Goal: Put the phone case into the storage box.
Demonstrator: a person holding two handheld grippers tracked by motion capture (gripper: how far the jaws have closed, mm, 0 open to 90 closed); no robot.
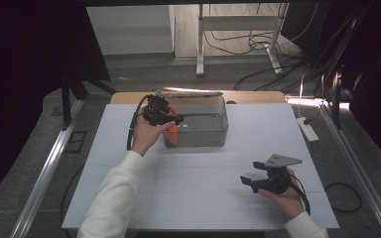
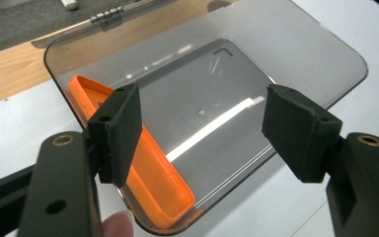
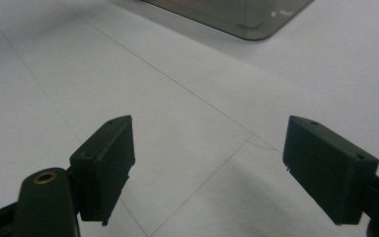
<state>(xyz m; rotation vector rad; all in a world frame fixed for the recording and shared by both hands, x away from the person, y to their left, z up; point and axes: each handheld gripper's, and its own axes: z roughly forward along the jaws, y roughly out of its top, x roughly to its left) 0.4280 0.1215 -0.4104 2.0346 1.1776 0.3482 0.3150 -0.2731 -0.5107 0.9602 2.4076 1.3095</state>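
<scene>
Hovering wide open over the clear bin point(image 2: 296, 54) near the worktop's far edge, left gripper point(image 2: 202, 123) holds nothing; orange lid point(image 2: 153, 168) inside looks light, stiff, slippery—grip its raised rim.

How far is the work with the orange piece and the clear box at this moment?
Looks done: the orange piece already lies inside the clear box, against one wall. In hand: the left gripper hangs over the open box, jaws wide apart and holding nothing. Left, as a guess: the hinged lid stands open behind the box. The right gripper rests open over the white table, idle.
</scene>
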